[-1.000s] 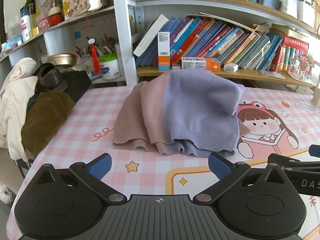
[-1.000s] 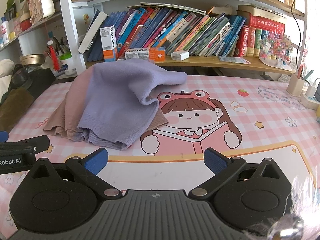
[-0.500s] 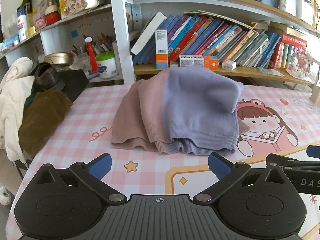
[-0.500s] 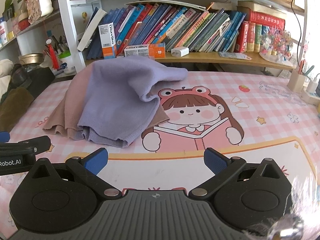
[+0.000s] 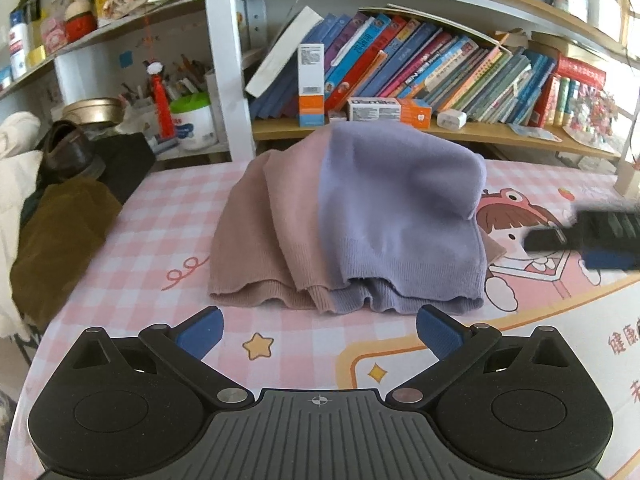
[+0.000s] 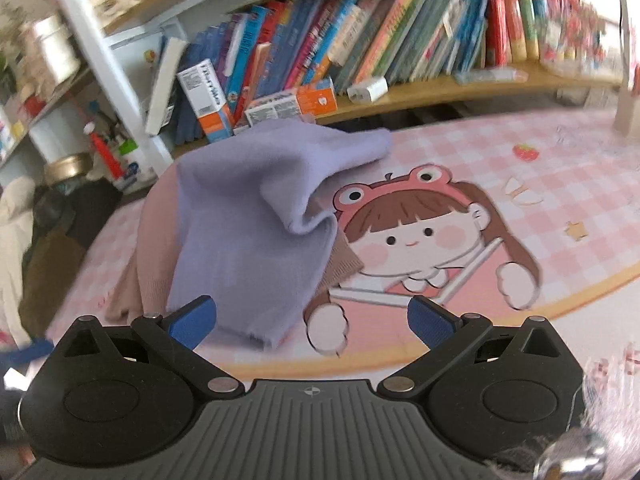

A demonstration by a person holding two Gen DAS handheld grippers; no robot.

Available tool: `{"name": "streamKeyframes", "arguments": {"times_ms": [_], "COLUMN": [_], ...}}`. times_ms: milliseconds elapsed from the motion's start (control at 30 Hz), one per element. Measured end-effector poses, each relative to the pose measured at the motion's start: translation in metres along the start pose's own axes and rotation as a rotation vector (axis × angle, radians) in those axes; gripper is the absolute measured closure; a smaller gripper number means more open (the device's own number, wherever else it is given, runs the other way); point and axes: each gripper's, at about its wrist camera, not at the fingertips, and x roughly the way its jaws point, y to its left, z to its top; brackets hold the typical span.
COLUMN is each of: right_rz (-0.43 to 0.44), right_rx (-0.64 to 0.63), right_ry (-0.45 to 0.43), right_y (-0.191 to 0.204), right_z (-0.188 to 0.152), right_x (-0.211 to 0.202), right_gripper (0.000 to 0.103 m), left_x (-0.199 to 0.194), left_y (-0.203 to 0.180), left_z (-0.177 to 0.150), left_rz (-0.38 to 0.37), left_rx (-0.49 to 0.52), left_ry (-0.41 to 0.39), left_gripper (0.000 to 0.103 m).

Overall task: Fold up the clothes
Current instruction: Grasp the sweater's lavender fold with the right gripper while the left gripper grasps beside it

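Note:
A knit sweater, half lilac (image 5: 400, 216) and half dusty pink (image 5: 256, 240), lies bunched in a heap on the pink checked table mat (image 5: 160, 240). Its ribbed hem faces me. In the right wrist view the lilac part (image 6: 248, 208) drapes over the pink part (image 6: 152, 240), with one sleeve trailing toward the shelf. My left gripper (image 5: 319, 330) is open, just short of the hem, holding nothing. My right gripper (image 6: 311, 322) is open too, with its left fingertip near the lilac hem corner. The right gripper (image 5: 592, 240) shows blurred at the right edge of the left wrist view.
A bookshelf full of books (image 5: 420, 68) stands right behind the sweater. Coats and dark clothes (image 5: 52, 232) are piled off the table's left edge. A cartoon girl print (image 6: 412, 236) covers the mat to the right of the sweater. A small holder (image 6: 628, 116) sits far right.
My right gripper has swung forward and left toward the sweater, tilting, and now looks blurred. The left gripper has crept slightly closer to the hem. The sweater lies as before.

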Motion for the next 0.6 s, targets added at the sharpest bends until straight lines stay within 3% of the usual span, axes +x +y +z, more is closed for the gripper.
{"name": "streamKeyframes", "arguments": {"times_ms": [267,400,433,467,500,600], "right_rz": [-0.017,-0.001,0.015,0.029,0.042,0.096], "right_rx": [0.058,0.076,0.081,0.088,0.095,0.121], "right_ry": [0.007,0.017,0.017,0.02,0.025,0.035], "right_y": [0.001,-0.004,-0.004,-0.004,-0.004,-0.003], "right_z": [0.041,0.053,0.055,0.056,0.056,0.057], "right_x": [0.062,0.09,0.096,0.1,0.103,0.108], "right_gripper": [0.001,0.009,0.018,0.039,0.066,0.094], "left_x": [0.013,0.019,0.02,0.021,0.022,0.021], "left_y": [0.028,0.037,0.038,0.038,0.038,0.038], "left_z": [0.006,0.006,0.006,0.006,0.006,0.005], "left_rz": [-0.019,-0.034,-0.04,-0.047,-0.055,-0.069], "left_rx": [0.005,0.022,0.026,0.03,0.033,0.034], "left_ry": [-0.036,-0.061,-0.065,-0.065,-0.065,-0.068], "left_gripper": [0.0,0.0,0.0,0.0,0.0,0.0]}}
